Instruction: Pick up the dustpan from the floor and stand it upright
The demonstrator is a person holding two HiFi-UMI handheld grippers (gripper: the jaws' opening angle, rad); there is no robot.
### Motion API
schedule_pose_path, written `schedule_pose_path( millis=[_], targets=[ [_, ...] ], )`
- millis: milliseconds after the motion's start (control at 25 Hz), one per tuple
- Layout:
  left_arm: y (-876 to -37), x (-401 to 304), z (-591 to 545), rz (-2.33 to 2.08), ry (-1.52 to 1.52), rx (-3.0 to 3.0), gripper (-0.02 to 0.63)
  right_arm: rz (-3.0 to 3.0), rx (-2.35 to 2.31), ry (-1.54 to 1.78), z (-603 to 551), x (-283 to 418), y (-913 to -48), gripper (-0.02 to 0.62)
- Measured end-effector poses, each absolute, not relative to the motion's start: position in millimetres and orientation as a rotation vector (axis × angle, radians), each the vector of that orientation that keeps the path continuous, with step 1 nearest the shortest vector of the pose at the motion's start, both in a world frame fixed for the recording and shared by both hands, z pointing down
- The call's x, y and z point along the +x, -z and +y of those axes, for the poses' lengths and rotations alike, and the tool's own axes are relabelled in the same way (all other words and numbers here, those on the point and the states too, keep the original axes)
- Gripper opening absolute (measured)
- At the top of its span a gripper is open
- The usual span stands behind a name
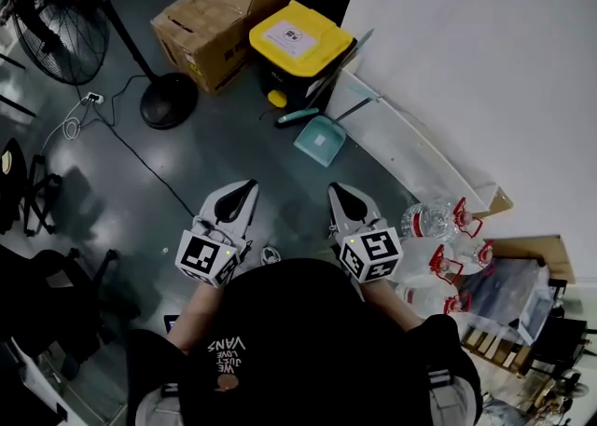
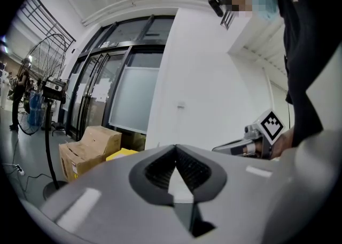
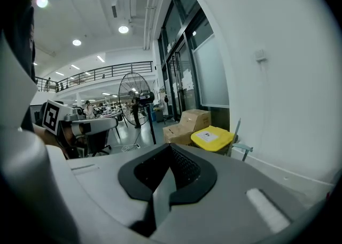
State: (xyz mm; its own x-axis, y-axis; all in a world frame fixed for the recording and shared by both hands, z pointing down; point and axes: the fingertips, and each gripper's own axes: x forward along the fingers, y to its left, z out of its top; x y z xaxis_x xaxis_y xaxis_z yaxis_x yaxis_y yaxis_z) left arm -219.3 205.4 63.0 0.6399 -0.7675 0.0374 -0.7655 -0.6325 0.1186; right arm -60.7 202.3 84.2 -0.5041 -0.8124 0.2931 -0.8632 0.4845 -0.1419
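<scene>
- Plainly, neither tool has the dustpan [image 1: 320, 142]. Both are held close in front of the person, and the dustpan is well apart from them across the bare floor [image 1: 215, 154].
- It sits at the foot of the white wall [image 1: 466, 61], just beside the yellow-lidded bin [image 1: 300, 42]. A teal-handled brush [image 1: 297, 116] lies next to it.
- From the head view its teal pan faces broadly up at the camera, and its dark handle runs off toward the wall. I cannot tell whether the pan is flat on the floor or tipped up with the handle leaning there. (The right gripper view shows a thin rod rising nearly upright beside the bin, which hints at leaning but does not settle it.)
- So the scene suits either a dustpan waiting to be fetched or one already propped and let go.
- Left tool [image 1: 244, 186]: its own view shows the black pads meeting at the tips with nothing between them. It is closed and empty, touching nothing.
- Right tool [image 1: 338, 189]: likewise drawn together and holding nothing, and it points roughly toward the bin. Some clear bottles [image 1: 434, 224] stand on the floor near its right.
- Farther off, cardboard boxes [image 1: 224, 14] stand behind the bin.
</scene>
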Motion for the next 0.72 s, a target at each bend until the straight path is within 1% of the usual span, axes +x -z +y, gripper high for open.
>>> schedule_pose_path(
  millis=[720],
  targets=[
    [-64.2, -207.1, 199.1, -1.258, 0.033, 2.728, 0.054, -2.513, 1.511, -0.409, 194.2, -47.8, -84.8, 0.002]
  ],
)
